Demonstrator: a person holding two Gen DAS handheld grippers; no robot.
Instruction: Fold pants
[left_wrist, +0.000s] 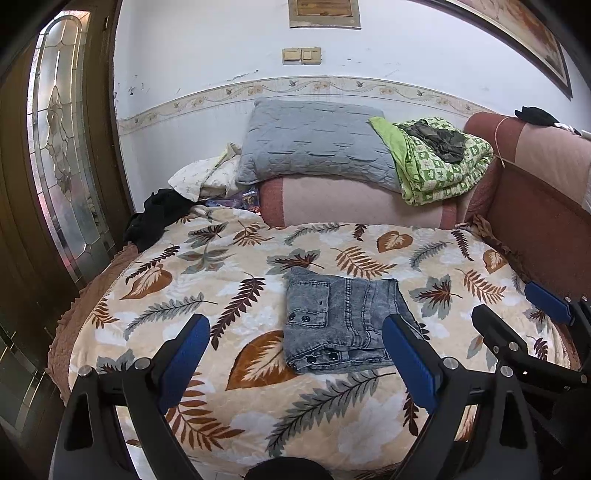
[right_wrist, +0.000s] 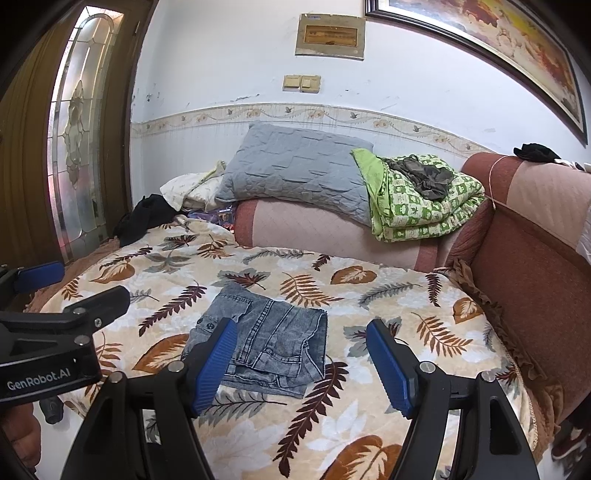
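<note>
The pants (left_wrist: 340, 321) are grey washed denim, folded into a compact rectangle that lies flat on the leaf-patterned blanket (left_wrist: 207, 266). In the left wrist view my left gripper (left_wrist: 295, 323) is open just in front of the pants, with nothing pressed between its blue pads. My right gripper (left_wrist: 513, 306) shows at the right edge, also open. In the right wrist view the pants (right_wrist: 273, 339) lie just beyond the open right gripper (right_wrist: 301, 326), whose left fingertip overlaps their near edge in the picture. The left gripper (right_wrist: 94, 280) stands open at the far left.
A grey pillow (left_wrist: 314, 140) and a folded green quilt (left_wrist: 439, 162) rest on a pink bolster at the back. A black garment (left_wrist: 151, 218) lies at the back left by a wooden door with a glass pane (left_wrist: 62, 147). A red-brown padded backrest (right_wrist: 524, 266) runs along the right.
</note>
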